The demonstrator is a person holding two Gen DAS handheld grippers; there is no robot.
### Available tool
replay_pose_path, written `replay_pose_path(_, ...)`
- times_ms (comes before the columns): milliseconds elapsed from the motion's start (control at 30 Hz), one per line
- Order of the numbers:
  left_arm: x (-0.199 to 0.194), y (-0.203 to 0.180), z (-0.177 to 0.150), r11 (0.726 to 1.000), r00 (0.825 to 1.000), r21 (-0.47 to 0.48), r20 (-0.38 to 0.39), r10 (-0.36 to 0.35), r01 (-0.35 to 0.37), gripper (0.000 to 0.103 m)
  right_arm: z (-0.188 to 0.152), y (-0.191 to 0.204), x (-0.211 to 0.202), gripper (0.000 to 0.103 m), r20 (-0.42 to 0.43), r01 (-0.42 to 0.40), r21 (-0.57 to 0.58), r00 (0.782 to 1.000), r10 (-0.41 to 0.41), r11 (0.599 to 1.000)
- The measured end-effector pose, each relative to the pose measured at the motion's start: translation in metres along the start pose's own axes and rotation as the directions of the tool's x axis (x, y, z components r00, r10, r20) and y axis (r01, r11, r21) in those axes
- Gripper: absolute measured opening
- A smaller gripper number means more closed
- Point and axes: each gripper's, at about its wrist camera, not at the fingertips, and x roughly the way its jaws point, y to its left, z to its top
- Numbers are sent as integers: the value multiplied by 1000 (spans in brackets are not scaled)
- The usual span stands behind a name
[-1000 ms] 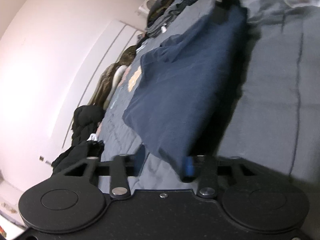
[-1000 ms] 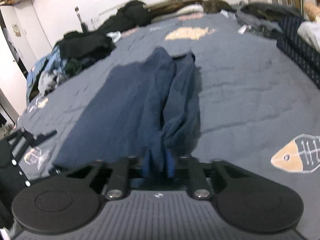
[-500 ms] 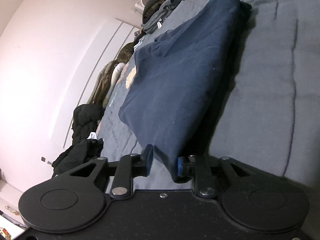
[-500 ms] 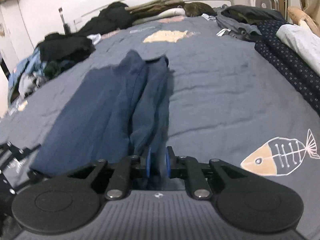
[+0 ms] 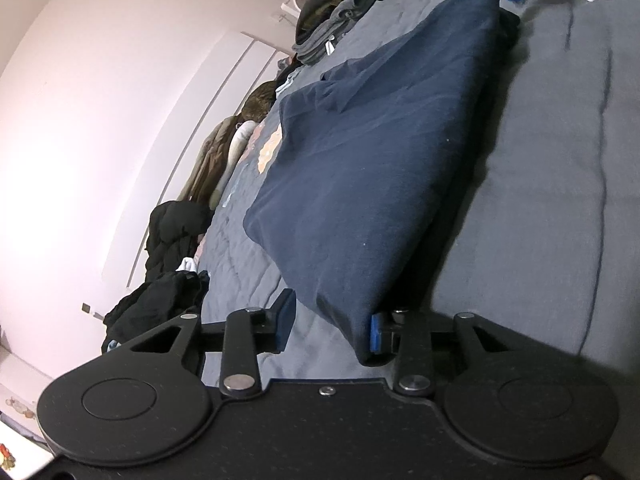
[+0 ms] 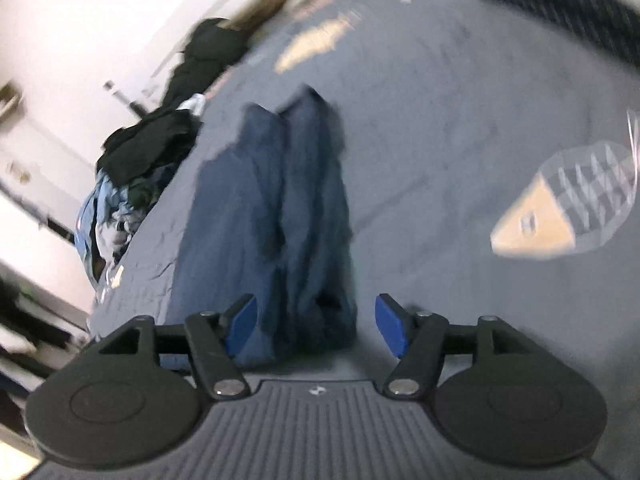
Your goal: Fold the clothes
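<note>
Opening, both tongs (image 5: pixel 330 326) (image 6: pixel 316 324) release the navy garment (image 5: pixel 372 168) – right view blurred

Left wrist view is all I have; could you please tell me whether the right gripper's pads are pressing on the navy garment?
Observer: No. The right gripper has its jaws opening, and the navy garment lies loose between the pads, no longer pinched.
Operator: Thank you. What lies to the right of the garment in that view?
Observer: A fish-skeleton print on the grey-blue bedcover, clear of the garment.
</note>
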Motion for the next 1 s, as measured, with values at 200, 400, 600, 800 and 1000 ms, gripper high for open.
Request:
replay_pose_path(200,0,1,0,1000,1000,-8,0,-3,3,36,-20,-20,5,66,-24,-108,234,993,116,966)
replay_pose_path(400,1,0,-1,1000,1000,-26,5,1,-1,36,-47,-22,14,74,24,-189,334,981,192,924)
replay_pose_path(600,0,0,-2,999,1000,-40,9,5,-5,36,-48,-26,28,77,178,-246,396,966,188,885)
replay_pose_path(800,1,1,-2,999,1000,-37,17,4,-3,36,-40,-6,45,91,231,-225,326,961,154,918)
replay_pose_path(1000,1,2,2,999,999,-25,13,-37,37,13,-33,2,49,29,249,-155,315,965,76,936)
